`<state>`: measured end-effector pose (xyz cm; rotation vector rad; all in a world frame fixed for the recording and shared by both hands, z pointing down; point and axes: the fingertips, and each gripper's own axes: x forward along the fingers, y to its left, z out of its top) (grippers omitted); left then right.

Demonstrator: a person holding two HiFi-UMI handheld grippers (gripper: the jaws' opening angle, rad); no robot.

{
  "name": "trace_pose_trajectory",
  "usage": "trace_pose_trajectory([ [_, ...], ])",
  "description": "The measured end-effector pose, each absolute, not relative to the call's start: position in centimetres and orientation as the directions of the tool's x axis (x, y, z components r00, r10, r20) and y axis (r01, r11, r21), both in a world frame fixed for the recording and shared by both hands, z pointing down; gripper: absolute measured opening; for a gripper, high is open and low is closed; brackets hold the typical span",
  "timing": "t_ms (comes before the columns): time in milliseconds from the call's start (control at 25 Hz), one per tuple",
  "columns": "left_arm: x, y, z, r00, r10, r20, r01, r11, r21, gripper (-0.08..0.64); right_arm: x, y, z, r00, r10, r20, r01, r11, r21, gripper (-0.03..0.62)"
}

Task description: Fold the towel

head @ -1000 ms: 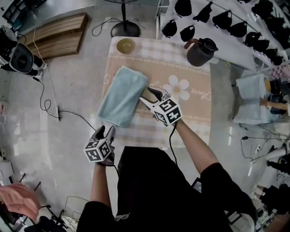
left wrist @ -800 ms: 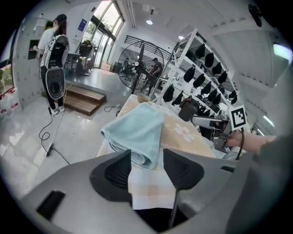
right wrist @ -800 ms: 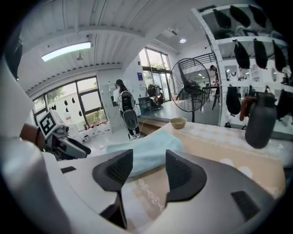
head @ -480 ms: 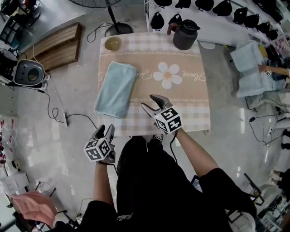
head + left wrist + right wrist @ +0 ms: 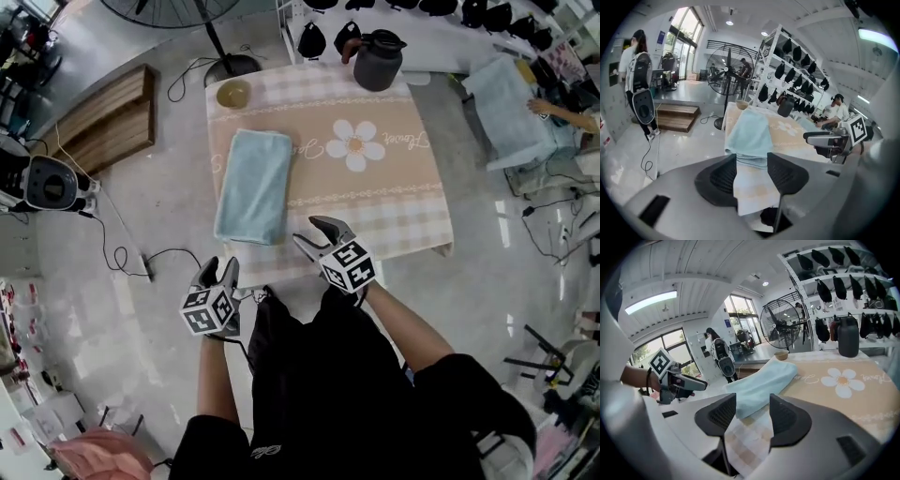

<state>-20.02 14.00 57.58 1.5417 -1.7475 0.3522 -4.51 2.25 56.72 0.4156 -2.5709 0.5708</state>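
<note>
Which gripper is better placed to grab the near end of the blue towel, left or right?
Probably left. The left gripper is open and points straight at the near end of the towel, which shows between its jaws. The right gripper, also open, sits off to the towel's side.

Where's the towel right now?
In the head view, the folded blue towel lies left on the table, below the small bowl, left of the flower print.

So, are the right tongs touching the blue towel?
Apart. The right gripper view shows the right tongs open and empty, the towel lying beyond them on the tablecloth.
</note>
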Motion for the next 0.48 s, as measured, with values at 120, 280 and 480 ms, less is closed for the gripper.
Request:
trace_pose_trajectory([
  [120,-22.1,14.1,59.1,0.112,-0.707,0.698,-0.942,0.147,0.300,0.210,-6.2,4.4,58.2,-0.808,-0.238,0.539,-0.458,0.829,-0.320,0.206],
  [280,-24.1,14.0,61.2,0.236,-0.668,0.706,-0.940,0.027,0.340,0.210,-8.0,6.6,59.6,-0.748,-0.321,0.580,-0.570,0.759,-0.315,0.206],
  [480,-24.0,13.5,63.4,0.368,-0.616,0.697,-0.913,-0.097,0.396,0.209,-9.1,8.9,61.2,-0.673,-0.387,0.630,-0.670,0.680,-0.298,0.206],
])
